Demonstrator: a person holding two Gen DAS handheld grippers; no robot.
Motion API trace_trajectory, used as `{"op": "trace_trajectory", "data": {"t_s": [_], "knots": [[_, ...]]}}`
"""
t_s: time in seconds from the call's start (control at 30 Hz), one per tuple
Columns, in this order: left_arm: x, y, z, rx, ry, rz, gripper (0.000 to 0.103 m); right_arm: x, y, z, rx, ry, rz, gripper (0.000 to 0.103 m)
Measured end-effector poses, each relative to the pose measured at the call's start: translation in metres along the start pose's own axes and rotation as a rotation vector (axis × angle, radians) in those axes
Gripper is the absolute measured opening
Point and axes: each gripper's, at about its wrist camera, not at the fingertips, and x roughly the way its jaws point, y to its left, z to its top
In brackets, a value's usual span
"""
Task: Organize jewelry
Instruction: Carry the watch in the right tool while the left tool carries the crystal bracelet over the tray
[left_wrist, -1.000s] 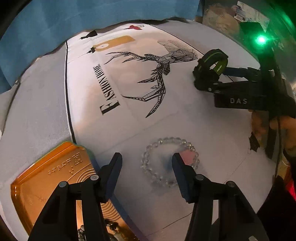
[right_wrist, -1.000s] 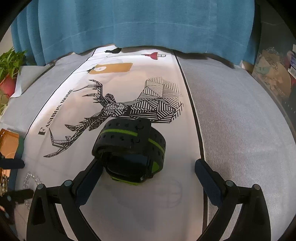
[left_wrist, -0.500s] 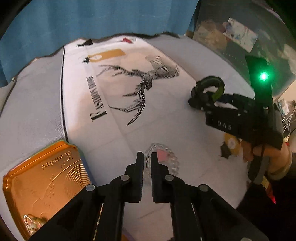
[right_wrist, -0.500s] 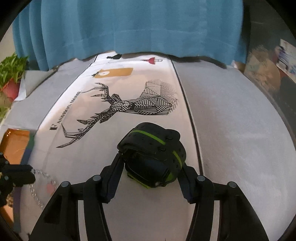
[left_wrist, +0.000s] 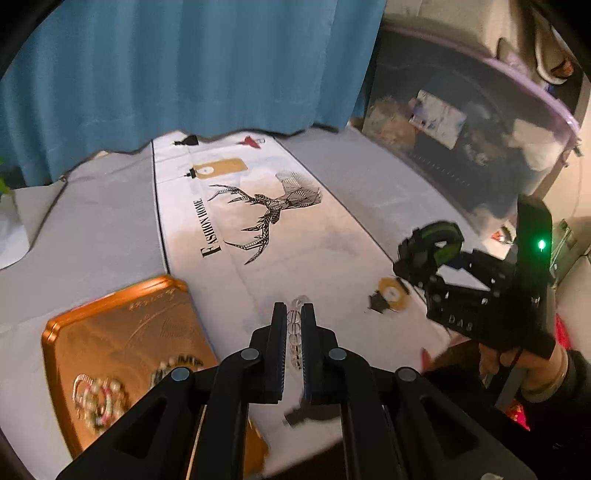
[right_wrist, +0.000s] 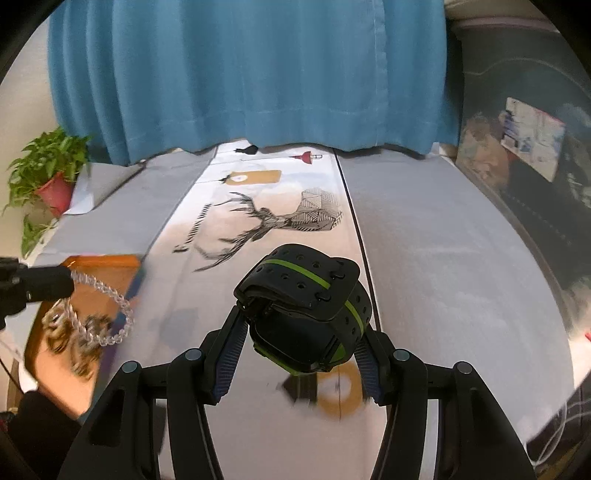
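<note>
My left gripper (left_wrist: 293, 334) sits at the bottom centre of the left view, its jaws drawn nearly together with only a thin slot between them, and a clear bead bracelet (left_wrist: 294, 323) is pinched in that slot. In the right view the same bracelet (right_wrist: 110, 310) hangs as a loop from those black fingers at the left edge of the frame, clear of the cloth and dangling in front of the gold tray (right_wrist: 107, 273).

My right gripper (right_wrist: 301, 332) fills the bottom centre of the right view. Its jaws are partly closed, pressing on either side of a black watch (right_wrist: 306, 295) with a green stripe; the watch is lifted above the cloth. In the left view that gripper and watch (left_wrist: 430, 249) appear at the right middle, with a green light glowing on the gripper body.

The gold tray (left_wrist: 122, 332) lies at the lower left of the left view, with blurred jewelry (left_wrist: 99, 397) in its near end. The white runner (left_wrist: 258, 258) with a deer print runs up the centre of both views. A blue curtain (right_wrist: 258, 74) fills the top, and a potted plant (right_wrist: 48, 173) stands at the left of the right view.
</note>
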Motion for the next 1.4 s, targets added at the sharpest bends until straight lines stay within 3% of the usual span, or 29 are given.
{"op": "trace_trajectory", "data": {"t_s": [0.47,0.8,1.07,1.4], "knots": [[-0.104,-0.014,-0.092,-0.047,-0.058,0.006,0.005,-0.115,0.074,-0.083,-0.096,0.003,0.095,0.057],[-0.144,-0.008,-0.157,-0.097,-0.065,0.025,0.005,-0.149,0.125,-0.127,-0.17,0.039,0.159,0.057],[-0.155,0.003,-0.168,-0.122,-0.082,0.028,0.005,-0.149,0.156,-0.137,-0.243,0.07,0.192,0.057],[-0.16,0.034,-0.161,-0.176,-0.11,0.062,0.005,-0.131,0.178,-0.122,-0.291,0.083,0.211,0.057]]}}
